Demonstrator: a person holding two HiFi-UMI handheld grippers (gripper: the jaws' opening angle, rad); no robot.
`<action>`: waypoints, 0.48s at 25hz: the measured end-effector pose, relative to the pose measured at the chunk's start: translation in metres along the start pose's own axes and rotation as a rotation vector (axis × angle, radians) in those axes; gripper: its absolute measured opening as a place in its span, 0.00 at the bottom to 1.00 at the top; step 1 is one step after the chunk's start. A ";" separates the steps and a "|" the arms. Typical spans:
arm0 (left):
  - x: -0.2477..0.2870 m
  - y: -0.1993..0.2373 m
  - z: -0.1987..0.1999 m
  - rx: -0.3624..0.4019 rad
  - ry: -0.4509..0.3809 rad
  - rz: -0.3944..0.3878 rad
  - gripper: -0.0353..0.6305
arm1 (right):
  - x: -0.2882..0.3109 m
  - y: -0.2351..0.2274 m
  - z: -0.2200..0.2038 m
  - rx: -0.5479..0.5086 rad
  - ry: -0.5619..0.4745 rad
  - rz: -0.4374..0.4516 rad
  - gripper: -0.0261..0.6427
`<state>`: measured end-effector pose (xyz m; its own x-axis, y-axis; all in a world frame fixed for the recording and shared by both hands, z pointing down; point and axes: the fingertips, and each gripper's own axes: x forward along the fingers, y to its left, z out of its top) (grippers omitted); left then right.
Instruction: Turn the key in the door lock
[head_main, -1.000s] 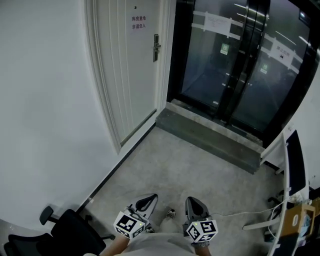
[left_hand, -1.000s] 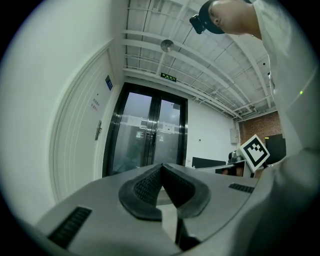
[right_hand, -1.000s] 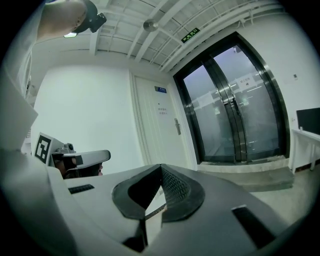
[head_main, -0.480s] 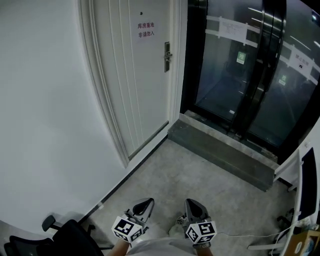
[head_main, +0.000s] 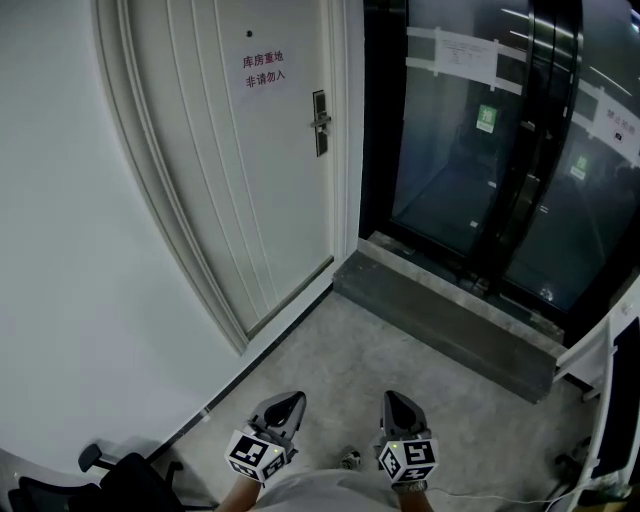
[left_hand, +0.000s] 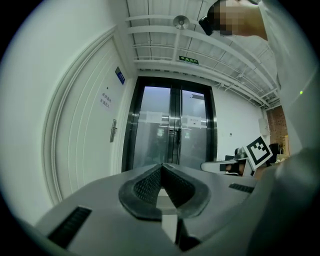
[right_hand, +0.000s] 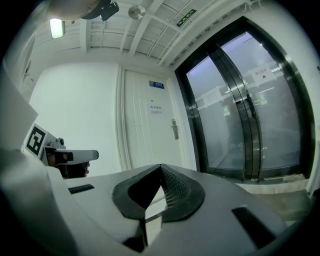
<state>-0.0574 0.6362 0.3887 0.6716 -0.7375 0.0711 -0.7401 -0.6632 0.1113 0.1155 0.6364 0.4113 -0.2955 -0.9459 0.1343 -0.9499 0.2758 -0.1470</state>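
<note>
The white door stands ahead on the left, with a dark lock plate and lever handle near its right edge. I cannot make out a key at this distance. The lock also shows small in the left gripper view and in the right gripper view. My left gripper and right gripper are held side by side low in the head view, far short of the door. Both point level toward it. Both have their jaws together with nothing between them, the left gripper and the right gripper alike.
Dark glass double doors fill the right, behind a raised grey step. A printed sign hangs on the white door. A black office chair sits at the bottom left. Grey concrete floor lies between me and the door.
The white door and its lock have grown larger and closer in the head view. Both grippers stay shut at the bottom of the frame, carried forward together.
</note>
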 end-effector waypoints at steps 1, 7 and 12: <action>0.013 -0.003 0.002 0.002 -0.004 0.000 0.06 | 0.006 -0.015 0.003 0.002 -0.003 -0.005 0.04; 0.070 -0.021 0.003 0.032 0.017 -0.016 0.06 | 0.036 -0.078 0.005 0.068 -0.002 -0.028 0.04; 0.107 -0.007 0.005 0.019 0.040 -0.025 0.06 | 0.053 -0.091 0.009 0.057 0.005 -0.013 0.04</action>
<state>0.0193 0.5616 0.3911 0.6904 -0.7152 0.1085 -0.7234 -0.6839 0.0950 0.1875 0.5591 0.4226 -0.2838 -0.9485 0.1410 -0.9463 0.2533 -0.2010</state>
